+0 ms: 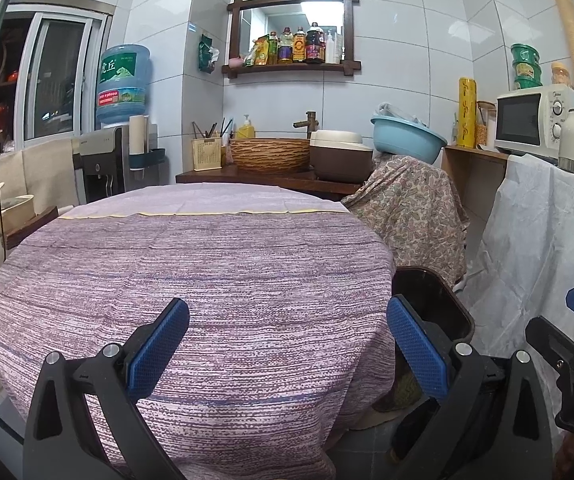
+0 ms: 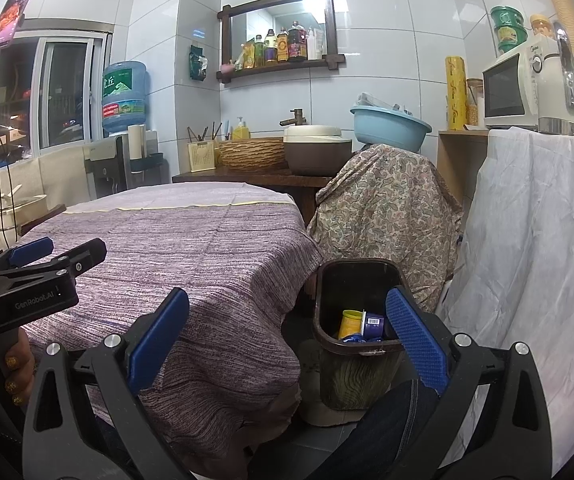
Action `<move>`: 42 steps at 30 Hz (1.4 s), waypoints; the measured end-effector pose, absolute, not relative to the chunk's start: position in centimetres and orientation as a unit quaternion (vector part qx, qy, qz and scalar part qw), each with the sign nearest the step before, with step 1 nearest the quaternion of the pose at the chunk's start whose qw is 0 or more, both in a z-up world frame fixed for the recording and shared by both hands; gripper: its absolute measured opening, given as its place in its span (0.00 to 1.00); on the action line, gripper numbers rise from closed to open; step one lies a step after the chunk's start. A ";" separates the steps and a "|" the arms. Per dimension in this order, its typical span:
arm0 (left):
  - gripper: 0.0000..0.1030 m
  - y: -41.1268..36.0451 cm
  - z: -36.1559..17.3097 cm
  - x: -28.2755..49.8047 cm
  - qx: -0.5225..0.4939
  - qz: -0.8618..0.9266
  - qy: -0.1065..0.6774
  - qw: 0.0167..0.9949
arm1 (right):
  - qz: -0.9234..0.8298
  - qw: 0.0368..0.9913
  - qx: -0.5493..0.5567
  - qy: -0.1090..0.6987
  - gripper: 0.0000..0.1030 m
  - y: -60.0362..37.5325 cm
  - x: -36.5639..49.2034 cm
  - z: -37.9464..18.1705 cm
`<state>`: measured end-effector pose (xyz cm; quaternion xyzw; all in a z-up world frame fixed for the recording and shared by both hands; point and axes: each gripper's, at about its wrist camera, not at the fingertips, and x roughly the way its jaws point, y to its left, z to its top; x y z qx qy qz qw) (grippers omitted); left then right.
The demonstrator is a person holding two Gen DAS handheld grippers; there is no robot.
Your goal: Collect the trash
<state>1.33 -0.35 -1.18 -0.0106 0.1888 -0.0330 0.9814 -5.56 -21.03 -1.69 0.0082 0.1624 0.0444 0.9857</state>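
A person is working with 2 handheld grippers of matching build. The left gripper (image 1: 287,344) is showing black plastic arms with triangular cut-outs, silver round screw heads at the pivots, and 2 fingers (image 1: 158,350) faced with blue, finely dimpled pads. The right gripper (image 2: 287,344) is displaying the same black frame, silver screws and blue textured pads (image 2: 415,344). Seen from the right wrist camera, the left gripper's black body is bearing white "GenRobot.AI" lettering. The hand (image 2: 9,372) gripping its handle is wearing glittery gold nail polish. A leg (image 2: 383,432) in dark blue denim is showing below.
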 end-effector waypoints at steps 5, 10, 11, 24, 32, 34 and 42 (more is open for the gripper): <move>0.95 -0.5 -1.1 1.4 -0.009 -0.033 0.190 0.981 | 0.044 0.985 0.009 0.164 0.95 -21.1 -5.6 -1.7; 0.95 -0.5 -1.1 1.4 -0.008 -0.033 0.190 0.981 | 0.045 0.985 0.010 0.165 0.95 -21.2 -5.4 -1.7; 0.95 -0.5 -1.1 1.4 -0.008 -0.033 0.189 0.981 | 0.045 0.985 0.010 0.165 0.95 -21.2 -5.4 -1.7; 0.95 -0.6 -1.1 1.4 -0.008 -0.034 0.189 0.981 | 0.045 0.985 0.011 0.165 0.95 -21.2 -5.3 -1.7; 0.95 -0.6 -1.1 1.4 -0.008 -0.033 0.189 0.981 | 0.046 0.985 0.012 0.167 0.95 -21.3 -5.2 -1.6; 0.95 -0.6 -1.1 1.4 -0.008 -0.033 0.189 0.981 | 0.046 0.985 0.012 0.167 0.95 -21.2 -5.2 -1.6; 0.95 -0.6 -1.1 1.5 -0.008 -0.034 0.190 0.981 | 0.047 0.984 0.013 0.169 0.95 -21.4 -5.0 -1.5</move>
